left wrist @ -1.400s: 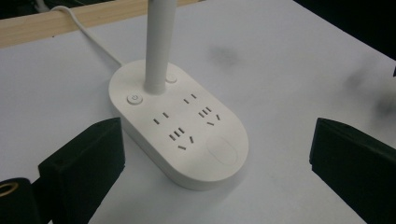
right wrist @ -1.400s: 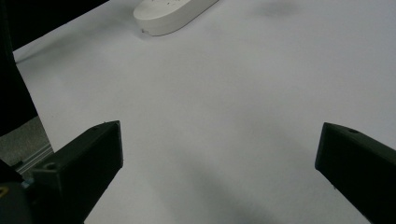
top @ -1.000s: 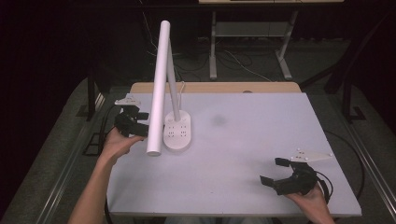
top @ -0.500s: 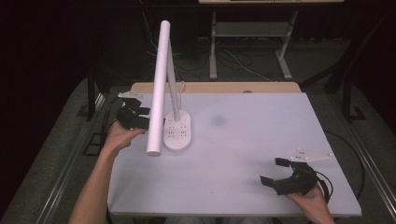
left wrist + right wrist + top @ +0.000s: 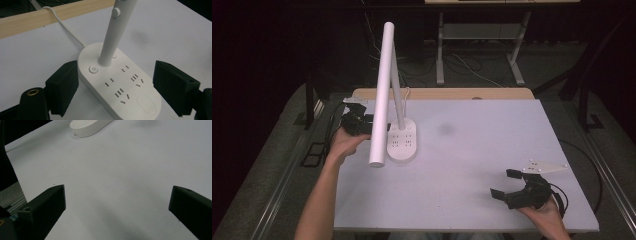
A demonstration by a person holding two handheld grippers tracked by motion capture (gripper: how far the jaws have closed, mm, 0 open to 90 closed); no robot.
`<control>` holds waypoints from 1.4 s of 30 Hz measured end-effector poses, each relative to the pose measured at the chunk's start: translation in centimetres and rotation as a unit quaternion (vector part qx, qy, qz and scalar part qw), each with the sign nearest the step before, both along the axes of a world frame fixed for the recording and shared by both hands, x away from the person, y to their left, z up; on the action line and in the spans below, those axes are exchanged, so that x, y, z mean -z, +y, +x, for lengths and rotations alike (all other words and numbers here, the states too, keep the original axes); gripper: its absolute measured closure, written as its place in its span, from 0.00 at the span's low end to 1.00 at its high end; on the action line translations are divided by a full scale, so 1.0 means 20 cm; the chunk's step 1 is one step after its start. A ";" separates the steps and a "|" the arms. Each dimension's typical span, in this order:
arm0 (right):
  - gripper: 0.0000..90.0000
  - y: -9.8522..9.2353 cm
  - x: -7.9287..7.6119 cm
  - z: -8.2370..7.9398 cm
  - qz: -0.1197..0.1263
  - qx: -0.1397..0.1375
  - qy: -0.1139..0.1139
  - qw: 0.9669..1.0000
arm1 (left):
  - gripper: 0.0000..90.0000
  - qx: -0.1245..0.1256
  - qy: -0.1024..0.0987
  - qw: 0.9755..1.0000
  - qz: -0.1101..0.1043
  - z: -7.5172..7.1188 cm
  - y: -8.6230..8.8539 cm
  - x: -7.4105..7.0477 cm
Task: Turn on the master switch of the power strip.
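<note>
A white desk lamp stands at the table's back left; its oval base [image 5: 404, 145] carries several sockets, and a long tube head [image 5: 381, 90] slants over it. My left gripper [image 5: 372, 126] reaches in from the left, partly behind the tube. In the left gripper view the base [image 5: 130, 100] lies between the jaws of the left gripper [image 5: 115, 85], which have just been closing; the left jaw is almost at the base's rim and the right jaw stands beside the other side. A stem [image 5: 112, 37] rises behind a power button [image 5: 93, 69]. My right gripper [image 5: 503, 183] rests open at the front right, with nothing between its jaws.
The white table top [image 5: 492, 135] ends at a wooden strip [image 5: 50, 15] along the back. The lamp's white cable [image 5: 67, 30] runs over that strip. The right gripper [image 5: 117, 200] faces bare table [image 5: 125, 157], with the lamp base [image 5: 87, 126] far off. Dark floor and desk legs lie beyond.
My left hand has slid right toward the lamp base, and its gripper now sits partly behind the tube head. The right hand has stayed put.
</note>
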State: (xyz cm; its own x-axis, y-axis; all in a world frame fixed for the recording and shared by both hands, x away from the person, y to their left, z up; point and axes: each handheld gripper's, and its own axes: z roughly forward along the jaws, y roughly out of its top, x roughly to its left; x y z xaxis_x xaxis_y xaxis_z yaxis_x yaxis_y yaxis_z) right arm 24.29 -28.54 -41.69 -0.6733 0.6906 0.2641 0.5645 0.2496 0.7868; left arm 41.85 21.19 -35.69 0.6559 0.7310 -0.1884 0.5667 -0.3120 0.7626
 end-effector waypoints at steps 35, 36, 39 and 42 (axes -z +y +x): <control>0.00 0.00 0.01 0.01 -0.007 -0.007 0.000 1.000 | 0.84 -0.052 0.038 0.996 -0.062 0.15 -0.03 0.19; 0.00 0.00 0.01 0.01 -0.007 -0.007 0.000 1.000 | 0.86 -0.051 0.037 0.996 -0.063 0.16 -0.03 0.19; 0.00 0.00 0.01 0.01 -0.007 -0.009 0.000 1.000 | 0.90 -0.059 0.037 0.996 -0.062 0.16 -0.02 0.20; 0.00 0.00 0.01 0.01 -0.006 -0.009 0.001 1.000 | 0.95 -0.064 0.038 0.995 -0.060 0.17 -0.02 0.23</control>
State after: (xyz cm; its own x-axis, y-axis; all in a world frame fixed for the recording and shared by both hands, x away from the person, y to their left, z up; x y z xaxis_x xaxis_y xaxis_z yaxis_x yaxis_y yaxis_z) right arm 24.52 -28.55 -41.91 -0.6849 0.6816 0.2577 0.5621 0.2691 0.7821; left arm 45.27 20.73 -40.19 0.5395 0.7766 -0.3253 0.6537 -0.1429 0.7431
